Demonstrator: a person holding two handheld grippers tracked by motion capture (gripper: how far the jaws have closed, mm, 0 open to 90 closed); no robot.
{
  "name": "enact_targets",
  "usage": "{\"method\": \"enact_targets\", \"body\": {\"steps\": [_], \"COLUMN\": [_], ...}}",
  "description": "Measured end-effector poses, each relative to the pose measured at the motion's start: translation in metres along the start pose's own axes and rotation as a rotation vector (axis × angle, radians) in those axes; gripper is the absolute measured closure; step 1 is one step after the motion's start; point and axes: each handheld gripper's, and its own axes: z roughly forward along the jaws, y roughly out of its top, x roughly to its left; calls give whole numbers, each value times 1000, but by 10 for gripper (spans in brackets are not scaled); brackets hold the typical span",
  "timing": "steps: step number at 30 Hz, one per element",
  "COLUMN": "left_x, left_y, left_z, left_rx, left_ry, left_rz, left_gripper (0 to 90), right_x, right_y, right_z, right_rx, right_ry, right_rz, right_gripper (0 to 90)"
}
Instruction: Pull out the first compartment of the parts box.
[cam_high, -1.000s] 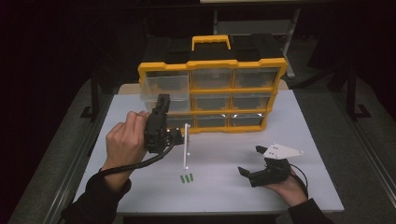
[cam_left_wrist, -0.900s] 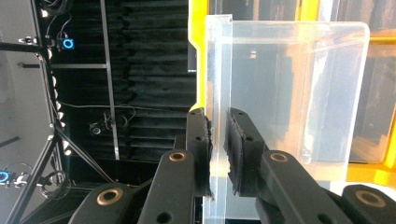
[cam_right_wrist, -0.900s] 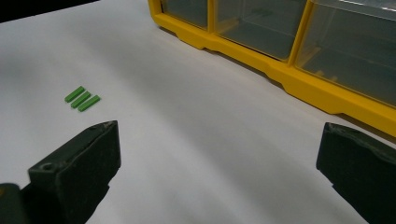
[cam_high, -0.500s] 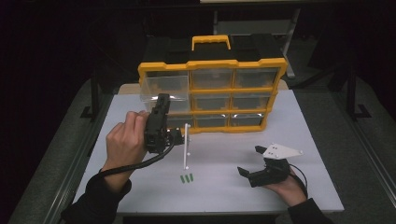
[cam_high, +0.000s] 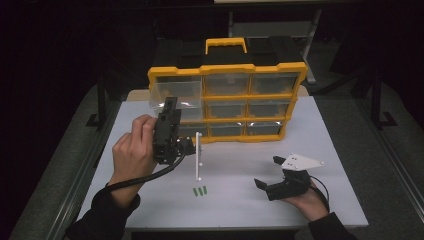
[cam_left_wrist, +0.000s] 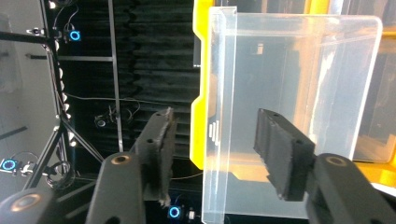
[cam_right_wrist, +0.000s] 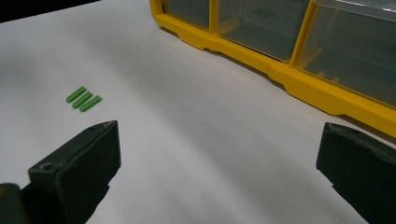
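Clear drawer (cam_left_wrist: 299, 93) pulled out of yellow organizer (cam_high: 227, 102) at worktop's far edge, left gripper (cam_left_wrist: 212, 154) jaws just opened, drawer's side wall between them unpressed, right gripper (cam_high: 272, 172) held wide open near front right corner.

Pulled-out clear drawer (cam_left_wrist: 289, 116) between tongs

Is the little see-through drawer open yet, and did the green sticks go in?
The clear drawer is already pulled out of the yellow organizer. The left gripper has just been opening, its jaws either side of the drawer's front. The green sticks lie on the table, still to be put away.
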Motion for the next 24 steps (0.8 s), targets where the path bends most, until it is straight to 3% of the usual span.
{"method": "enact_targets", "body": {"steps": [13,24], "left_x": [-10,-28], "left_y": [-2,-2], "left_z": [-6,-12], "left_rx": [3,7], "left_ry": [19,-10], "left_rz": [-24,-29], "left_gripper": [325,283], "right_x": [0,0], "right_y": [0,0], "right_z": [-1,0], "right_rx": [2,1], "right_ry": [1,1], "right_rz": [1,-2], "right_gripper": [0,0]}}
